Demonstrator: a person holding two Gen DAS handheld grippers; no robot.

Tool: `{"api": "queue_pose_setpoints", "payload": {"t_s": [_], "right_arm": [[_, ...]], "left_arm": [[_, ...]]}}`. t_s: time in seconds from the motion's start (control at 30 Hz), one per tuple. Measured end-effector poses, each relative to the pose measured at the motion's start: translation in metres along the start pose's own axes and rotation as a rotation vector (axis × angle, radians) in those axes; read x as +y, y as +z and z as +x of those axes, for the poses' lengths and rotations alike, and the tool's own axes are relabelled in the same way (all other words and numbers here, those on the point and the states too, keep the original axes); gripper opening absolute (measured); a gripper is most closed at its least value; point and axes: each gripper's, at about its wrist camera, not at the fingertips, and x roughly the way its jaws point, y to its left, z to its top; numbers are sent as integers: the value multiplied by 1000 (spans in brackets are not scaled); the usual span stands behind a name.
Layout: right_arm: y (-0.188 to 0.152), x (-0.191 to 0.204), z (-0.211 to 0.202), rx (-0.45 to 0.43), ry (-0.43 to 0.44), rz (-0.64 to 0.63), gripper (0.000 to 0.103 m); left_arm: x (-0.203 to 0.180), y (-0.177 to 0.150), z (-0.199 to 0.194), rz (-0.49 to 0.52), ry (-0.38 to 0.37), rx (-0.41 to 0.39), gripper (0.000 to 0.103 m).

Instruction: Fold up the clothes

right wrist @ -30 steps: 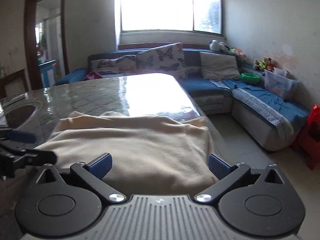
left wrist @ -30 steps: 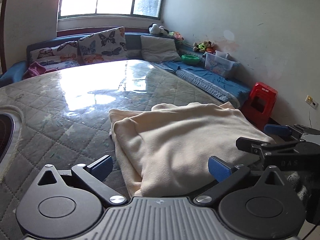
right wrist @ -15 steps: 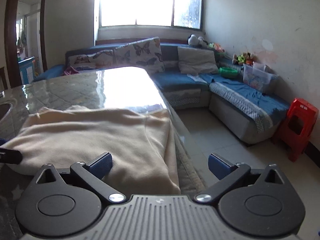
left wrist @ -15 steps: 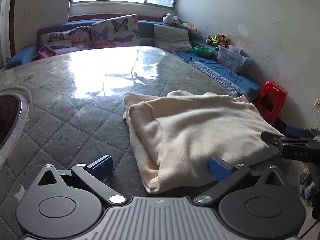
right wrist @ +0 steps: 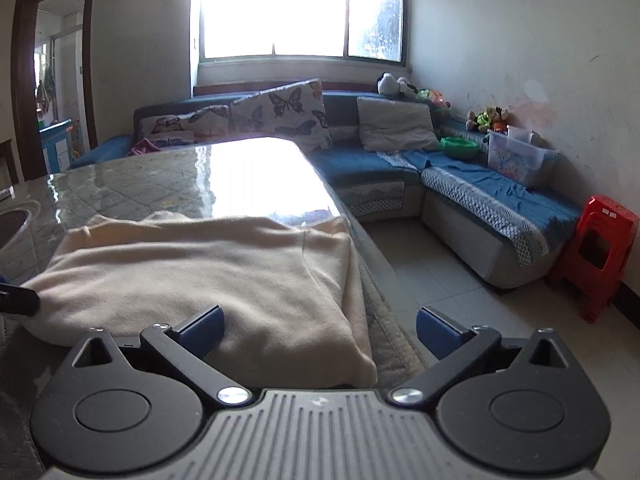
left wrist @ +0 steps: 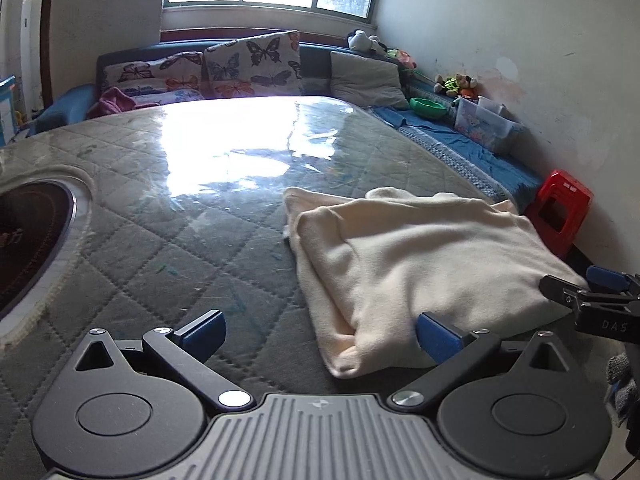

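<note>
A cream fleece garment (left wrist: 420,264) lies folded in a thick rectangle on the quilted table top (left wrist: 180,240), near the table's right edge. It also shows in the right wrist view (right wrist: 208,276). My left gripper (left wrist: 320,332) is open and empty, just short of the garment's near left corner. My right gripper (right wrist: 319,330) is open and empty at the garment's near right corner, above the table edge. The right gripper's fingers (left wrist: 592,300) show at the far right of the left wrist view.
A round inset hob (left wrist: 24,240) sits in the table at the left. A blue corner sofa (right wrist: 460,184) with butterfly cushions (right wrist: 280,116) runs behind and to the right. A red plastic stool (right wrist: 596,252) stands on the tiled floor (right wrist: 440,280).
Both grippers have drawn back and away from the garment, the left one shifting left and the right one shifting right. The garment has stayed folded on the table.
</note>
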Motion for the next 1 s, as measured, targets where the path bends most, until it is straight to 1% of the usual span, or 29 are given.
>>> {"api": "queue_pose_setpoints", "payload": {"t_s": [0.13, 0.33, 0.53, 0.77, 0.93, 1.0], "right_arm": [[-2, -6, 2, 4, 18, 34, 103], [0, -3, -1, -4, 7, 5, 103], [0, 2, -3, -10, -6, -13, 103], [1, 15, -16, -24, 19, -50, 103], [-1, 25, -19, -2, 70, -55, 103], [-2, 30, -21, -4, 69, -68, 103]], "left_arm": [[6, -2, -1, -1, 2, 12, 103], [7, -4, -3, 4, 0, 24, 103], [7, -1, -6, -22, -22, 43, 103], [7, -3, -15, -31, -30, 26, 103], [8, -5, -20, -24, -25, 15, 103], [8, -6, -21, -25, -24, 14, 103]]}}
